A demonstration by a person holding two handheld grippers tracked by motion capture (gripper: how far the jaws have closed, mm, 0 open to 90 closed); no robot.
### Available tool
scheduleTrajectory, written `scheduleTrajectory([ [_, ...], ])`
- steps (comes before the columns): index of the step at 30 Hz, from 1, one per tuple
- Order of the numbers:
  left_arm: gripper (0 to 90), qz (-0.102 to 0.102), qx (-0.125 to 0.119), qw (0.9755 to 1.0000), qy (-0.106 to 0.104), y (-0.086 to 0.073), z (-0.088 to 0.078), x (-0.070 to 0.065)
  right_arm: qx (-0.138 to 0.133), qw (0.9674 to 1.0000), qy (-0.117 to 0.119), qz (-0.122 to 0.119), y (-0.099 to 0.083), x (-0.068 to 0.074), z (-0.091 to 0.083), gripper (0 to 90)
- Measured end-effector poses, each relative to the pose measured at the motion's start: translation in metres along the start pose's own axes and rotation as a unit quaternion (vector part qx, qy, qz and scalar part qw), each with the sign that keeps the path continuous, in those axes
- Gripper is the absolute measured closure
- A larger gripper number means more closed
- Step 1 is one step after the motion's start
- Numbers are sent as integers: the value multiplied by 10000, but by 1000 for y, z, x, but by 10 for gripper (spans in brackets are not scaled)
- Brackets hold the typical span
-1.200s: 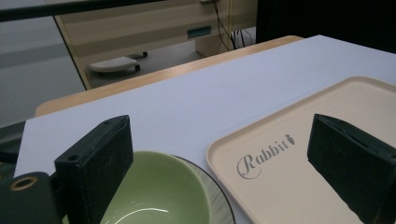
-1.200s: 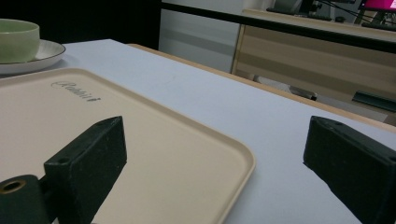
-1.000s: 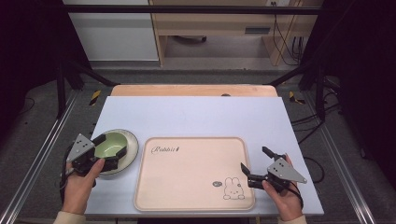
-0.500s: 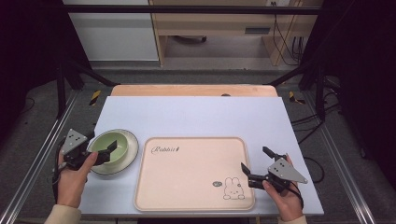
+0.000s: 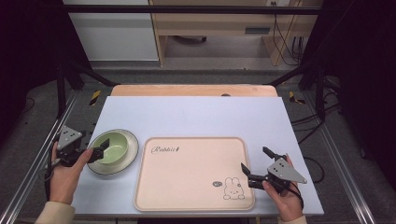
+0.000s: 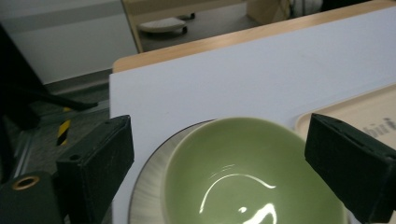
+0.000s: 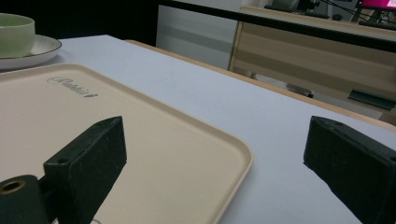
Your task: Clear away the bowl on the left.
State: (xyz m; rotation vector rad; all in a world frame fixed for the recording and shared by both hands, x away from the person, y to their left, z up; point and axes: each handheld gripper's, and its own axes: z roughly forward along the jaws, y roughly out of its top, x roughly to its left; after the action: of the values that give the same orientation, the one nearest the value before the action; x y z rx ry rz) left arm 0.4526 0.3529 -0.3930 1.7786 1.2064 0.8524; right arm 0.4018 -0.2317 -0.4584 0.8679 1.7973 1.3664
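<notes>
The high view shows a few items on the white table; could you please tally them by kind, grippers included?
Green bowl: 1
White plate under the bowl: 1
Beige rabbit tray: 1
Handheld grippers: 2, the left gripper open at the bowl, the right gripper open at the tray's right edge
Total: 5

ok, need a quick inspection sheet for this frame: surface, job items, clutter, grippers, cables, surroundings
Surface: white table top, wooden strip along the far edge.
Job's things: green bowl upright and empty, sitting on a plate at the left; beige tray with a rabbit print beside it, nothing on it.
Clutter: nothing seen.
Grippers: left gripper open, jaws at the bowl's near-left rim, one over the bowl; right gripper open, jaws astride the tray's right edge.
Cables: one trails from each gripper; more hang by the far shelf.
Surroundings: metal frame rails, wooden shelf unit, white cabinet, dark curtains.
</notes>
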Motion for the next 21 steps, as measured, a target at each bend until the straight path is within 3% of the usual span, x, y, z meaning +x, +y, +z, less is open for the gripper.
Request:
scheduleTrajectory([
  [5, 80, -285, 51, 9995, 78, -1, 1, 10, 5, 10000, -1, -3, 0, -1, 0, 60],
  [9, 79, -203, 158, 9997, 55, -1, 2, 11, 11, 10000, 0, -11, 0, 0, 0, 60],
  [13, 68, 38, 316, 9993, 218, -3, 6, 9, 10, 10000, 5, -15, 0, 0, 0, 57],
  [18, 55, -255, 363, 9989, 132, -5, 9, 14, 2, 10000, -6, -5, 0, -1, 0, 49],
  [21, 55, -327, 378, 9987, 114, -6, 11, 16, 0, 10000, -12, -7, 0, -1, 0, 49],
])
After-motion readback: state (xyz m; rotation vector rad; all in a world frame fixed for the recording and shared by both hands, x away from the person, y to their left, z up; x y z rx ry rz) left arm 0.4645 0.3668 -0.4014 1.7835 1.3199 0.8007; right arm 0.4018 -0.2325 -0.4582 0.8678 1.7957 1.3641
